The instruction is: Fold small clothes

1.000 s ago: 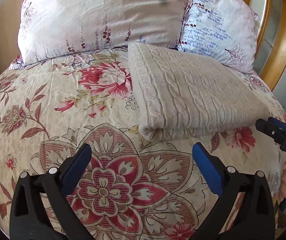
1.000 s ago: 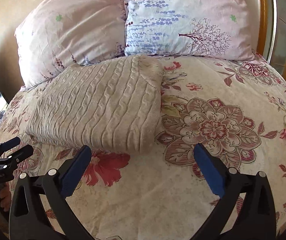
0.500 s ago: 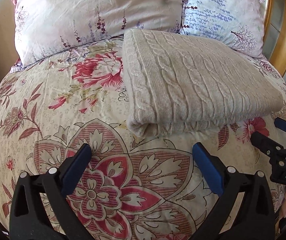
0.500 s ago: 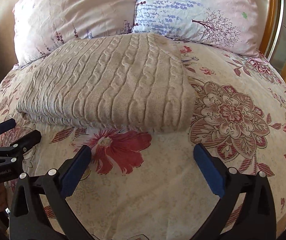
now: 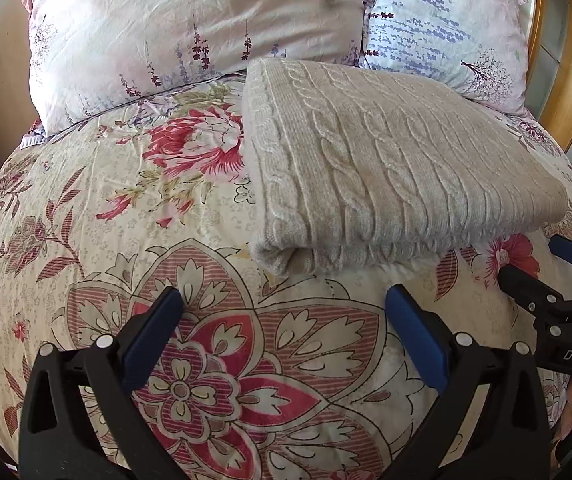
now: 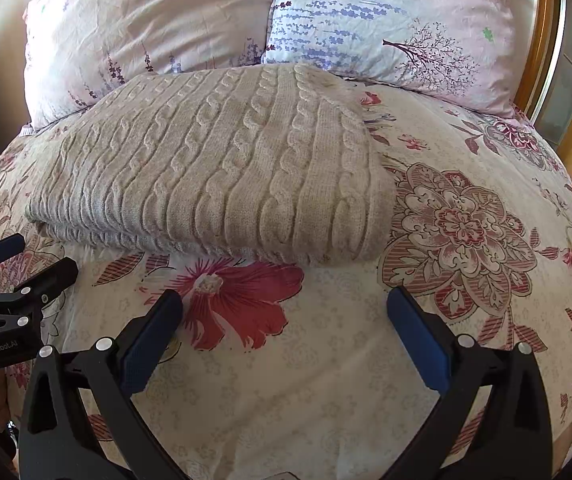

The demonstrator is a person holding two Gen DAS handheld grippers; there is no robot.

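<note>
Left wrist view gives me my left gripper (image 5: 284, 300) with fingers spread wide and holding nothing, the folded cable-knit sweater (image 5: 397, 168) lying just beyond at one o'clock on the floral bedspread (image 5: 106, 216). My right gripper (image 6: 284, 300) is likewise spread apart, with the sweater at eleven o'clock, below two pillows (image 6: 146, 28).

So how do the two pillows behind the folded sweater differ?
The left pillow is pink with sparse dark flower sprigs; the right pillow is bluish-white, with dense purple sprigs and a tree motif. The sweater hides more of the left pillow's lower edge than of the right pillow's. Both are wrinkled and lean at the bed's head.
</note>
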